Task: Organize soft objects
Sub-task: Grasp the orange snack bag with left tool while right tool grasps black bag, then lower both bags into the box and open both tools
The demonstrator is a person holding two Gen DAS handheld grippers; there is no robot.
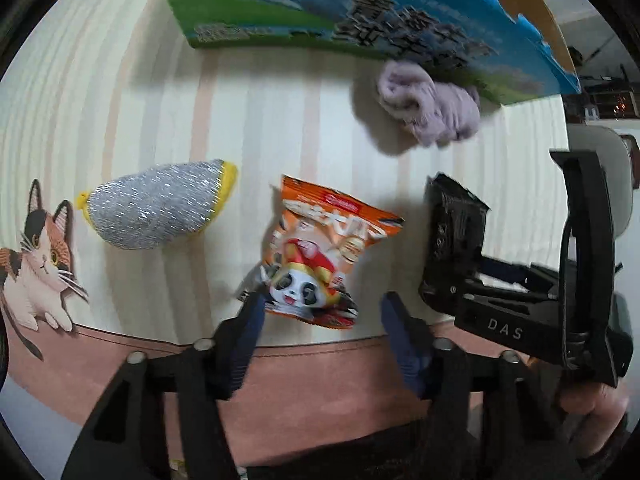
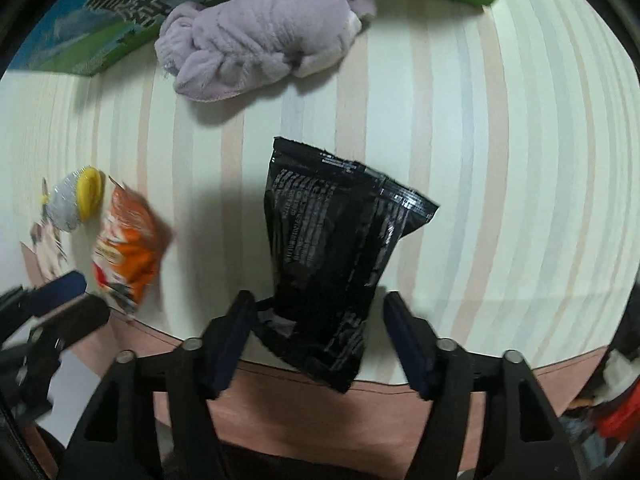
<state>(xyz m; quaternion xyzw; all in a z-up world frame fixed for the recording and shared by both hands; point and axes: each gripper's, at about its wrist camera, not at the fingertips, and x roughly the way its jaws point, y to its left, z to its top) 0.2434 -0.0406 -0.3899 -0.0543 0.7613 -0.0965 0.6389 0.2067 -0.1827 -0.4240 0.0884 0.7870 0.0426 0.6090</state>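
- Left wrist view: the left gripper [image 1: 320, 312] points steeply down at the orange snack packet [image 1: 320, 252], which lies flat on the striped bench [image 1: 280, 120]. Its fingers [image 1: 250, 320] stand part open, astride the packet's near end; the left pad looks to be at the packet's lower corner, the right pad clear of it. Whether the left pad presses is not plain.
- The packet's long axis runs away from the fingers and tilts a little to the right, so the jaws cross its narrow width.
- Right wrist view: the right gripper [image 2: 320, 320] likewise points down over the black pouch [image 2: 332, 260], fingers [image 2: 404, 332] part open on either side of the pouch's near end, with a gap at the right pad. The pouch's long axis also runs away from the fingers, its near end past the pale stripes onto the pink border.
- Each hand is nearer its own packet; the silver scrubber [image 1: 160, 204] lies to the left of the orange packet, and the lilac plush toy [image 2: 260, 36] lies farther off against the printed carton [image 1: 360, 12].
- Judgement: each gripper need only close and lift.
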